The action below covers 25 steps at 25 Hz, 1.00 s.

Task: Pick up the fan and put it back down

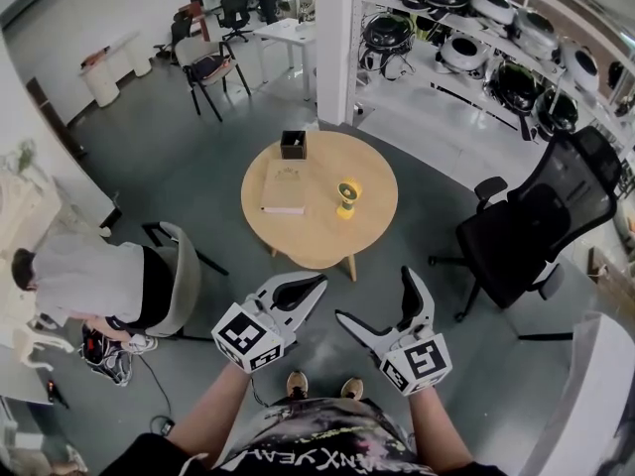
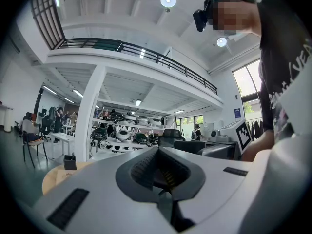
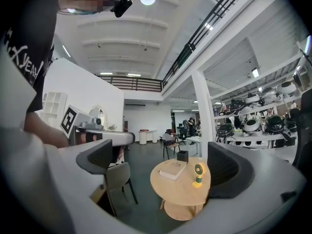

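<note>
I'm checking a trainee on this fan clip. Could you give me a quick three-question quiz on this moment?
1. True or false: the fan stands on the round table.
2. The right gripper is: A) open, holding nothing; B) shut on the fan; C) shut on the table's edge.
3. Fill in: the flat thing lying on the table beside the fan is a ____.

Key: 1 true; 2 A; 3 book.
</note>
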Available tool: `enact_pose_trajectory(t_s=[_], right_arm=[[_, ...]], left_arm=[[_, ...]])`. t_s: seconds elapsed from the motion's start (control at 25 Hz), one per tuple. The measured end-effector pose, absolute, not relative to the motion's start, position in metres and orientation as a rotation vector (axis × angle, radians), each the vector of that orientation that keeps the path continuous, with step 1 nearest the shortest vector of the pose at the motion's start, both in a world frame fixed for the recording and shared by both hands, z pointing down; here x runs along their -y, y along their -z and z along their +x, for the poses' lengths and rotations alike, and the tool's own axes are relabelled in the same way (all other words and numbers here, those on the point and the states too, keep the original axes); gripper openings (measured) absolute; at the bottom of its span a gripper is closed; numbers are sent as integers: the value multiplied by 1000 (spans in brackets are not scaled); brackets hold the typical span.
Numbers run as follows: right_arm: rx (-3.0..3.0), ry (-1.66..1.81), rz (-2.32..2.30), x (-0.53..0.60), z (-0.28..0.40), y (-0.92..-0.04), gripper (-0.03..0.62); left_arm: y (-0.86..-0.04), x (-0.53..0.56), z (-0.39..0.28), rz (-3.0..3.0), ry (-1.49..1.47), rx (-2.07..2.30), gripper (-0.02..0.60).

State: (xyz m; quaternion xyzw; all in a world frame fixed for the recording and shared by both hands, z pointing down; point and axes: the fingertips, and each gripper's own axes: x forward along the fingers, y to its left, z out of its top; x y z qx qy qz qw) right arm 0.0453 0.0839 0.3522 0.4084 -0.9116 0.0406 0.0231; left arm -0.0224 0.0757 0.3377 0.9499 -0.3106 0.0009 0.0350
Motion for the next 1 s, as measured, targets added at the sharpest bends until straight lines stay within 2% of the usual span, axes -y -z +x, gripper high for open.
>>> enact_pose_trajectory(t_s=[1.0], right_arm=[[2889,-88,1114,-119,116,-359,586]], left_arm=[[-345,-121,42,2873,-42,1130,12]])
